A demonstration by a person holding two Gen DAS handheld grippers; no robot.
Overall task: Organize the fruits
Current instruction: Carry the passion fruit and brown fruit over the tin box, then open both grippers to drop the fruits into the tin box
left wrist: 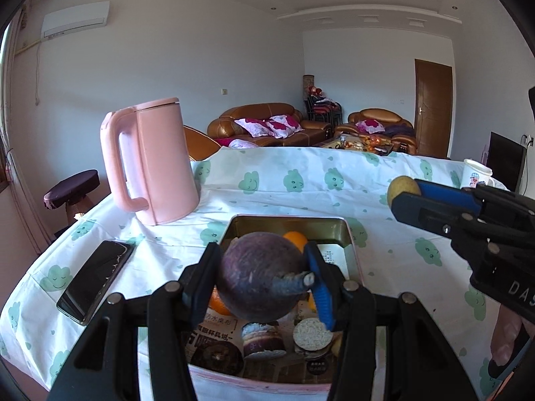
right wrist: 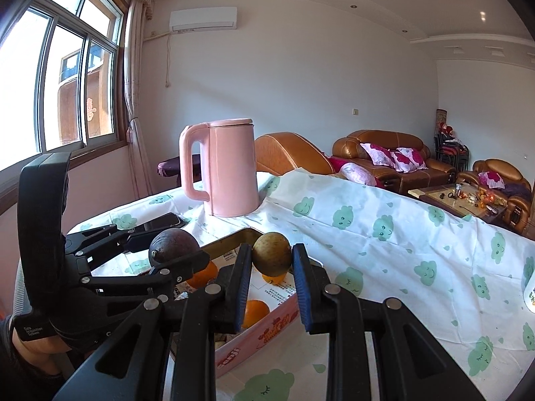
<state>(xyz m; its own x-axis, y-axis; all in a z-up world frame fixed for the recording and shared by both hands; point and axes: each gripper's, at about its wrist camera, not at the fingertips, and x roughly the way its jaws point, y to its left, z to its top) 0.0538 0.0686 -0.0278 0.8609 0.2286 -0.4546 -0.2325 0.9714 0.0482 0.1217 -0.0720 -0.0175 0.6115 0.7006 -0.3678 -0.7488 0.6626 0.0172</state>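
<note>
Two fruits ride in my tongs, purple fruit (left wrist: 259, 277) clamped left (left wrist: 260, 279), brown fruit (right wrist: 271, 258) pinched right (right wrist: 271, 260), and either round skin could slip and miss the tin (left wrist: 347, 234).

Table (left wrist: 301, 180) under a cloud-print cloth: pink kettle (left wrist: 157, 160), phone (left wrist: 95, 279), tin (left wrist: 347, 234), paper cup (left wrist: 476, 173) all resting here.

walls: white, air conditioner (right wrist: 203, 19) mounted high | window (right wrist: 60, 77): sliding, bright daylight, curtain (right wrist: 135, 100) | furniture: brown leather sofas (left wrist: 264, 123), coffee table (right wrist: 458, 200), wooden door (left wrist: 433, 107) | ceiling: recessed lights
</note>
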